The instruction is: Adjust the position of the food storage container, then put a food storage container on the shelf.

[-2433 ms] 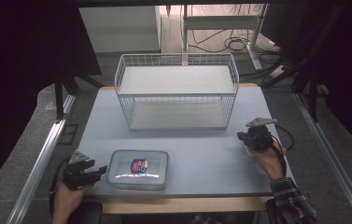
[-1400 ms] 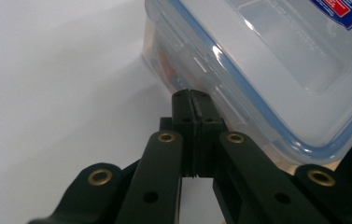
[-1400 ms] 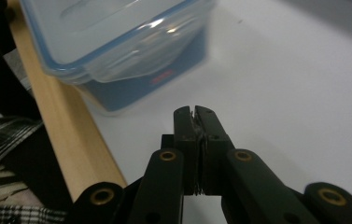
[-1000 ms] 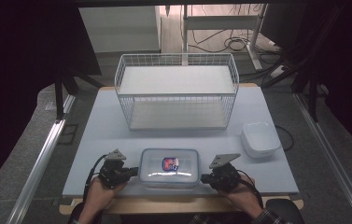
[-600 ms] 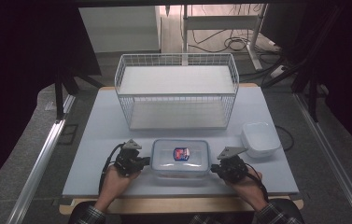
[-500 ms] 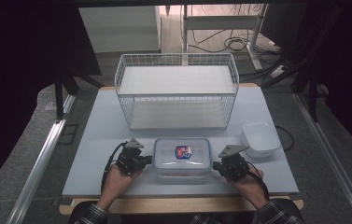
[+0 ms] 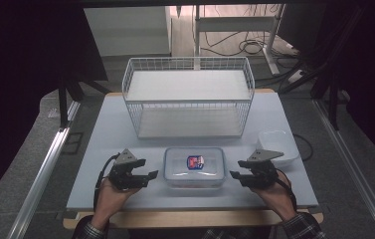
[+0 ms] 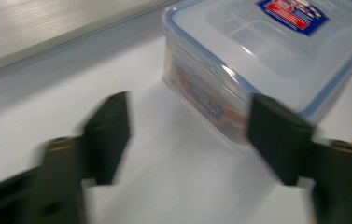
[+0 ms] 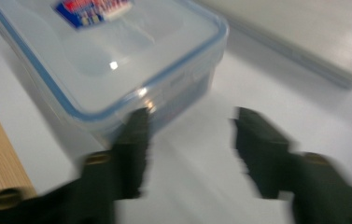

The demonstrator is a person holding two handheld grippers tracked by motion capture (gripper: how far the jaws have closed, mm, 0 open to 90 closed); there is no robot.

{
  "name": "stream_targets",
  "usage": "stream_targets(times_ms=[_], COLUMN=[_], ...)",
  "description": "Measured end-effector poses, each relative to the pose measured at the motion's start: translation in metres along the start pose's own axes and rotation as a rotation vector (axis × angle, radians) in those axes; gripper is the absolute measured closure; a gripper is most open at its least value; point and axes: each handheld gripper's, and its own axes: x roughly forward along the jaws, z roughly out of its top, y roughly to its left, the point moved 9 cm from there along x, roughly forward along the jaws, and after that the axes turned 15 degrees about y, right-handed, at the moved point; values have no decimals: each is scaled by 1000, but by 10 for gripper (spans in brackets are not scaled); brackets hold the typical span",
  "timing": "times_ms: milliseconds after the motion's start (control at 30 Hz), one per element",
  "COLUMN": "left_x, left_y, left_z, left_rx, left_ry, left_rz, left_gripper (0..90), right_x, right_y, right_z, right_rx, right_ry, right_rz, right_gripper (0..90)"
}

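A clear lidded plastic container [image 7: 194, 166] with a red and blue label lies on the pale table near its front edge. In the left gripper view the container [image 8: 267, 60] sits just beyond the jaws, toward the right. In the right gripper view the container [image 9: 113, 56] lies ahead and to the left. My left gripper [image 7: 150, 175] stands open a little way left of the container, holding nothing. My right gripper [image 7: 235, 175] is open just right of it, also holding nothing. Neither touches the container.
A white wire basket [image 7: 188, 97] stands at the back middle of the table [image 7: 105, 134]. A small white bowl [image 7: 277, 145] rests to the right, behind my right gripper. The wooden front edge [image 7: 185, 216] runs close under both hands.
The container was carried from front left to the front middle and set down. Both grippers have let go and drawn outward from its ends. The white bowl appeared at the right.
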Motion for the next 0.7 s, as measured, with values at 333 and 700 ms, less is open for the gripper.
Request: stream_targets(times_ms=[333,700], left_x=[8,12], left_y=[6,6], left_z=[-17,-11], left_rx=[17,45], left_ry=[58,40], left_rz=[0,32], left_gripper=[70,36], right_x=[5,8], right_y=[-4,-2], right_z=[3,9], right_rx=[40,36], right_ry=[-56,-60], right_rz=[58,58], right_gripper=[96,59])
